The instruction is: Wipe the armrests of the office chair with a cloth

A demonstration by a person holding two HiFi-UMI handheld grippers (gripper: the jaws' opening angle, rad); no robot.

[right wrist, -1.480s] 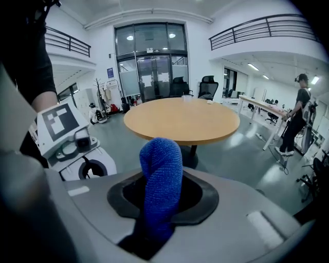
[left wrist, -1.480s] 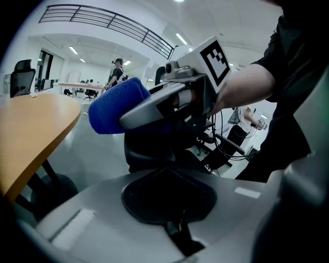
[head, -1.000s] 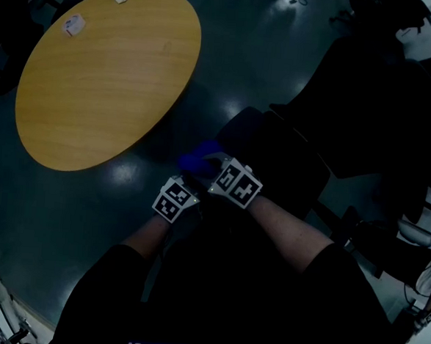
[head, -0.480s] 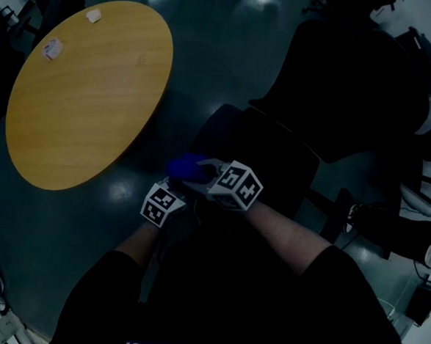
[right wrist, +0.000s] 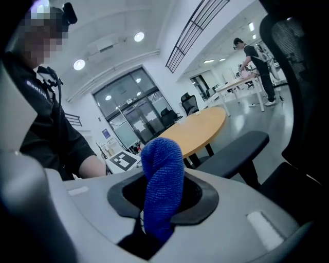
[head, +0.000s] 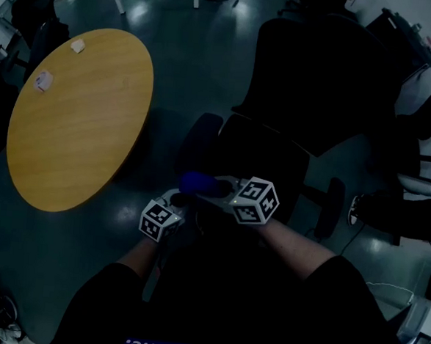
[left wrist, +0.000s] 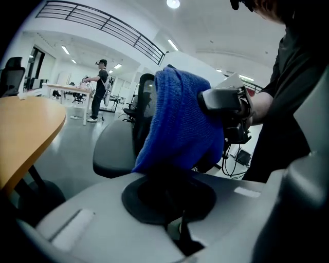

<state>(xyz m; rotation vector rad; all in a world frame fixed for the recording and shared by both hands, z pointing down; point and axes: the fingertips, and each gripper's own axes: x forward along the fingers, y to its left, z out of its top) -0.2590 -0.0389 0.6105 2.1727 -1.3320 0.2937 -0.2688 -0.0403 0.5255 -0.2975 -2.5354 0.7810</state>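
My right gripper (right wrist: 154, 226) is clamped on the blue cloth (right wrist: 163, 180), which stands up out of its jaws. My left gripper (left wrist: 177, 233) faces it from the left, jaws narrowed to a slit, the cloth's lower edge right at them; I cannot tell whether they pinch it. The cloth hangs near the office chair's (head: 264, 160) left armrest (head: 197, 140), apart from it, with the round table (head: 79, 121) further left.

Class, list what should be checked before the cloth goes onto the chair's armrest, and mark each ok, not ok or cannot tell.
1. Right tool shut on cloth: ok.
2. Left tool gripping cloth: cannot tell, cloth's end lies in shadow.
3. Armrest in view ahead: ok.
4. Cloth touching armrest: not ok, looks apart.
5. Table off to the side: ok.
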